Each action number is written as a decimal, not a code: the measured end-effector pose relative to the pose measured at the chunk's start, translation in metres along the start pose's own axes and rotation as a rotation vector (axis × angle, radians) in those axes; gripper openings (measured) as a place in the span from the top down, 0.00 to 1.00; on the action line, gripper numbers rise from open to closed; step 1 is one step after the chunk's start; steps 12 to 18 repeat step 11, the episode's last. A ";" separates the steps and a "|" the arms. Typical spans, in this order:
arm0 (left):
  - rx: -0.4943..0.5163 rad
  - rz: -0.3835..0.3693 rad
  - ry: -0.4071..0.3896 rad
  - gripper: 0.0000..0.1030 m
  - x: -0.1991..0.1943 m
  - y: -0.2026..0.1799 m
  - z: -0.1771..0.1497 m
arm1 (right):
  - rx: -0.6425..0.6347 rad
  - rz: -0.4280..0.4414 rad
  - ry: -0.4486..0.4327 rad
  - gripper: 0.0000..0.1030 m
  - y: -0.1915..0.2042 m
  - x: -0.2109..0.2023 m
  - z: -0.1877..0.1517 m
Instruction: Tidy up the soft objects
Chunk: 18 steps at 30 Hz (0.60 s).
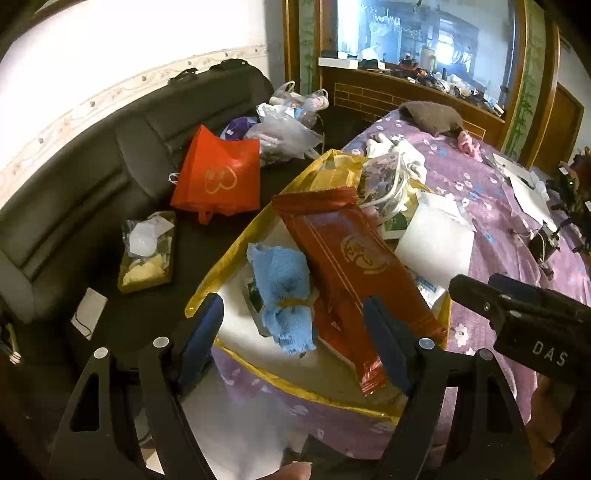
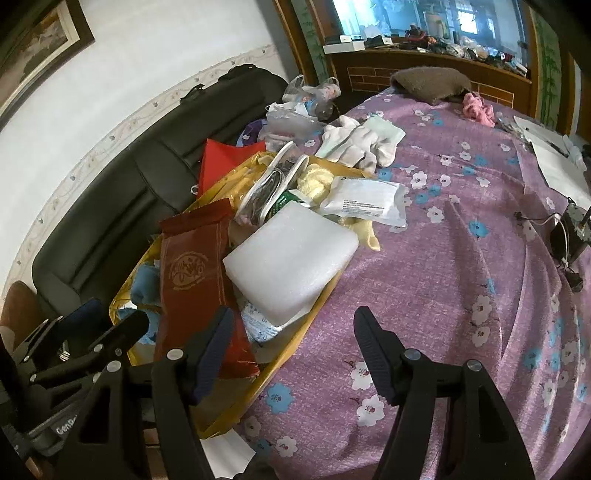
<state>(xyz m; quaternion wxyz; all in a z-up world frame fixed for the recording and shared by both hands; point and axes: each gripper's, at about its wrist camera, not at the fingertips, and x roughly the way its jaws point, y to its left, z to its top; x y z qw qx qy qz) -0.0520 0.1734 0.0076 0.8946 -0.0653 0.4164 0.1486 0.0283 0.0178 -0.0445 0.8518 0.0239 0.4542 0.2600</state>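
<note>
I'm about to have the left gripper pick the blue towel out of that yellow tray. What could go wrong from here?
1. The long red packet lies right against the blue towel; the open left gripper could pinch or drag it too.
2. The yellow tray seems to sit at the edge of the purple tablecloth, so tugging might tip it.
3. The white foam block rests loosely on the pile and may slide.

My 2 fisheye views bend hard and darken at the corners. Daylight glares off the white wall (image 1: pixel 122 48); the window (image 2: pixel 424 18) looks bluish and soft.
</note>
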 end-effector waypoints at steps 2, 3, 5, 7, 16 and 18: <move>-0.005 -0.001 0.003 0.23 -0.001 -0.001 0.000 | 0.012 0.003 0.000 0.34 -0.002 0.000 -0.001; 0.002 -0.004 0.000 0.23 -0.002 -0.003 0.000 | 0.016 0.009 0.001 0.34 -0.002 -0.001 -0.001; 0.014 0.007 -0.002 0.23 -0.001 -0.007 0.000 | 0.012 0.015 -0.002 0.34 -0.003 -0.002 -0.001; 0.014 0.005 0.007 0.23 0.000 -0.011 0.001 | 0.018 0.012 -0.009 0.34 -0.005 -0.004 -0.001; 0.015 -0.022 -0.012 0.23 -0.003 -0.017 0.000 | 0.023 0.032 -0.004 0.34 -0.007 -0.004 -0.002; 0.015 -0.022 -0.012 0.23 -0.003 -0.017 0.000 | 0.023 0.032 -0.004 0.34 -0.007 -0.004 -0.002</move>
